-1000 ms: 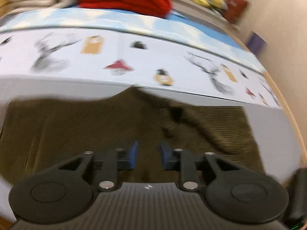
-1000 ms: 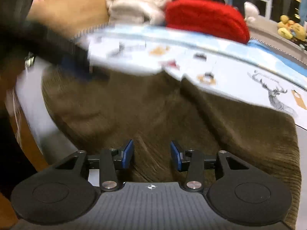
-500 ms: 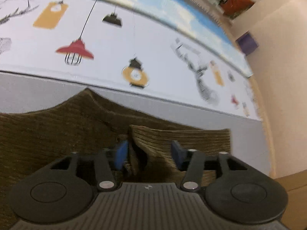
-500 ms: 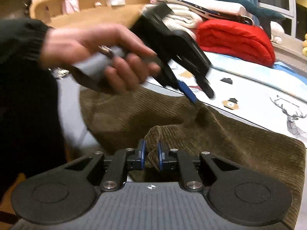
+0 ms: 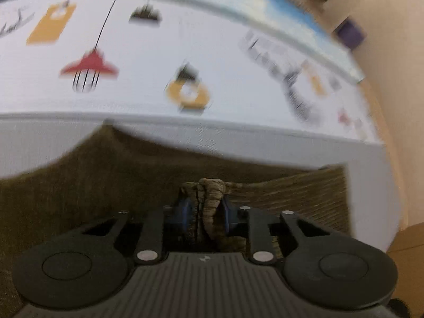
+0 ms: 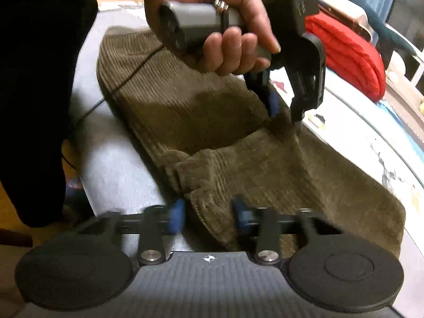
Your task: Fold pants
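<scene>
Olive-brown corduroy pants lie spread on the grey edge of a bed. In the left wrist view my left gripper is closing, and a bunched ridge of the pants is pinched between its blue pads. The right wrist view shows the same left gripper, held by a hand, biting the far edge of the fabric and pulling it into a peak. My right gripper is opening at the near hem. The fabric lies between its spread pads, which do not press on it.
The bed sheet is white with printed lamps and a grey band along its near side. A red folded cover lies at the back. A person's dark clothing fills the left. A beige wall is at the right.
The left gripper, open half a second ago, has shut on a fold of the pants. The right gripper's jaws, then pinched tight on the hem, have spread apart. The left hand has come nearer.
</scene>
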The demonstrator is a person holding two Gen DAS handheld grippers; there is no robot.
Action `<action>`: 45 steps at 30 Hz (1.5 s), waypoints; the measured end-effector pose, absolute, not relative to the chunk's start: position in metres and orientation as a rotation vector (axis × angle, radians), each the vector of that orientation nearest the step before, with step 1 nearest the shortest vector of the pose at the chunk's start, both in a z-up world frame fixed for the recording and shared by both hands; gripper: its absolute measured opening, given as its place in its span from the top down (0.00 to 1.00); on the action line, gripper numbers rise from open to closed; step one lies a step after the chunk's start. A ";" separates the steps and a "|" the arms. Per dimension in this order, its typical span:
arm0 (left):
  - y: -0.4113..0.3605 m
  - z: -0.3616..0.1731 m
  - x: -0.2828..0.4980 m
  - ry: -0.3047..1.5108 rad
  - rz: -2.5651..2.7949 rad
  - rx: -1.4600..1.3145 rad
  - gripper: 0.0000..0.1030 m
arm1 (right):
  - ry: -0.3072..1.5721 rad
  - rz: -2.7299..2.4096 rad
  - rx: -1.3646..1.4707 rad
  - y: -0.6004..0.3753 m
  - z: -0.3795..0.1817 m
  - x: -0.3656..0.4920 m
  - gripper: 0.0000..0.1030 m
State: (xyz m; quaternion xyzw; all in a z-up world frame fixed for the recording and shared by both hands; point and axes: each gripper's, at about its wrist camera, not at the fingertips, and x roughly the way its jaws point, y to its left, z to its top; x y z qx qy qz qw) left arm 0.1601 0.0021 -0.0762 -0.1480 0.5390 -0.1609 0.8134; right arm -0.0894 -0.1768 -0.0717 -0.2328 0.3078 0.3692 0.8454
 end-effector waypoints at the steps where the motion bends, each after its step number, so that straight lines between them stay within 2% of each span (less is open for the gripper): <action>1: 0.004 -0.064 0.158 1.087 -0.368 -0.325 0.76 | 0.626 0.773 -0.458 -0.182 -0.063 -0.090 0.81; 4: 0.003 -0.047 0.155 0.958 -0.381 -0.257 0.76 | 0.575 0.787 -0.362 -0.196 -0.043 -0.090 0.81; 6: 0.003 -0.056 0.158 1.001 -0.326 -0.219 0.66 | 0.637 0.800 -0.312 -0.196 -0.049 -0.082 0.81; 7: 0.003 -0.062 0.161 1.047 -0.281 -0.207 0.64 | 0.679 0.798 -0.300 -0.196 -0.053 -0.078 0.81; 9: 0.007 -0.065 0.161 1.085 -0.228 -0.190 0.64 | 0.733 0.792 -0.268 -0.202 -0.054 -0.073 0.81; 14: 0.005 -0.029 0.143 0.943 -0.315 -0.158 0.64 | 0.703 0.583 0.005 -0.259 -0.031 -0.052 0.73; 17: -0.012 -0.036 0.133 0.974 -0.451 -0.105 0.64 | 0.749 0.347 0.125 -0.294 -0.037 -0.038 0.72; 20: -0.037 -0.055 0.123 0.953 -0.463 0.132 0.64 | 0.847 0.121 0.149 -0.310 -0.055 -0.026 0.72; 23: -0.043 -0.082 0.116 1.020 -0.401 0.276 0.61 | 0.956 0.014 0.160 -0.318 -0.078 -0.020 0.72; 29: -0.034 -0.032 0.073 0.884 -0.592 0.223 0.59 | 0.914 -0.030 0.117 -0.315 -0.073 -0.029 0.70; 34: -0.052 -0.083 0.027 1.057 -0.690 0.606 0.57 | 0.936 -0.059 0.101 -0.314 -0.075 -0.028 0.70; 37: -0.045 -0.064 0.006 0.935 -0.667 0.669 0.55 | 0.878 -0.045 0.118 -0.310 -0.056 -0.032 0.70; 41: -0.010 0.001 -0.001 0.758 -0.518 0.439 0.32 | 0.717 0.019 0.093 -0.300 -0.003 -0.035 0.68; 42: 0.000 0.016 -0.008 0.708 -0.473 0.385 0.25 | 0.681 0.039 0.091 -0.297 0.010 -0.036 0.63; 45: 0.023 0.040 -0.029 0.571 -0.337 0.315 0.22 | 0.571 0.080 0.082 -0.290 0.039 -0.043 0.43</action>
